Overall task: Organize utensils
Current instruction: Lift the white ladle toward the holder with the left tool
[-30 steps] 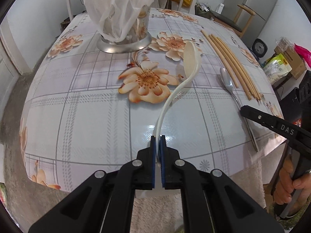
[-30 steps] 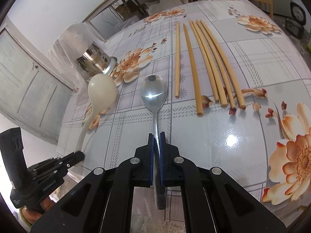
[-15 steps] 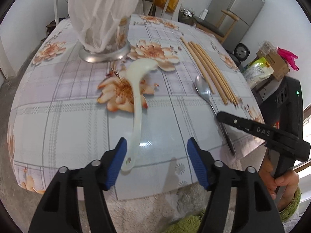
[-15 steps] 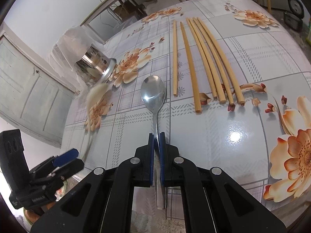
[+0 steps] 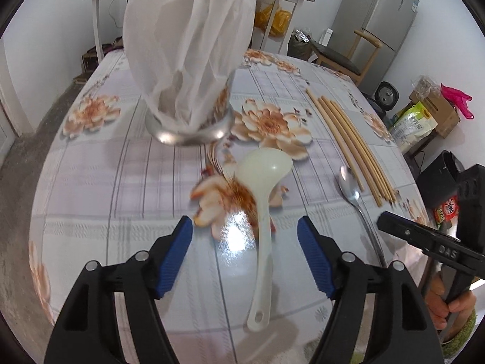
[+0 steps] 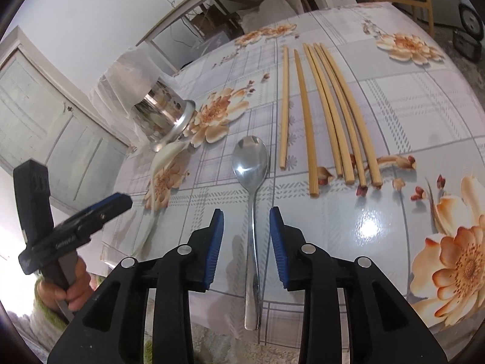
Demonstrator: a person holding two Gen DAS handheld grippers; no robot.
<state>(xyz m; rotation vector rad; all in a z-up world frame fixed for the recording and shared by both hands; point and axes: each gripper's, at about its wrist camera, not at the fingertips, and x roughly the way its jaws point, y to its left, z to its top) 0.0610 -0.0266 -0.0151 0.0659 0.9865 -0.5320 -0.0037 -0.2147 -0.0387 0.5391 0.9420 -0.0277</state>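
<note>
right wrist view: right gripper gapes round metal spoon overhanging table edge; left gripper wide.

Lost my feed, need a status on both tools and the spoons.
Left tool open, right tool just opening. White ladle and metal spoon lie released on the table. Nothing in the way.

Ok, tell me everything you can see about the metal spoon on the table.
The metal spoon is shiny steel, with an oval bowl facing up and a long slim handle. It lies flat on the flowered table, bowl pointing away, beside the chopsticks. Its handle runs between the blue pads of the right hand-held gripper, whose jaws have just been opening and no longer press it. The handle end reaches the table's near edge.
</note>
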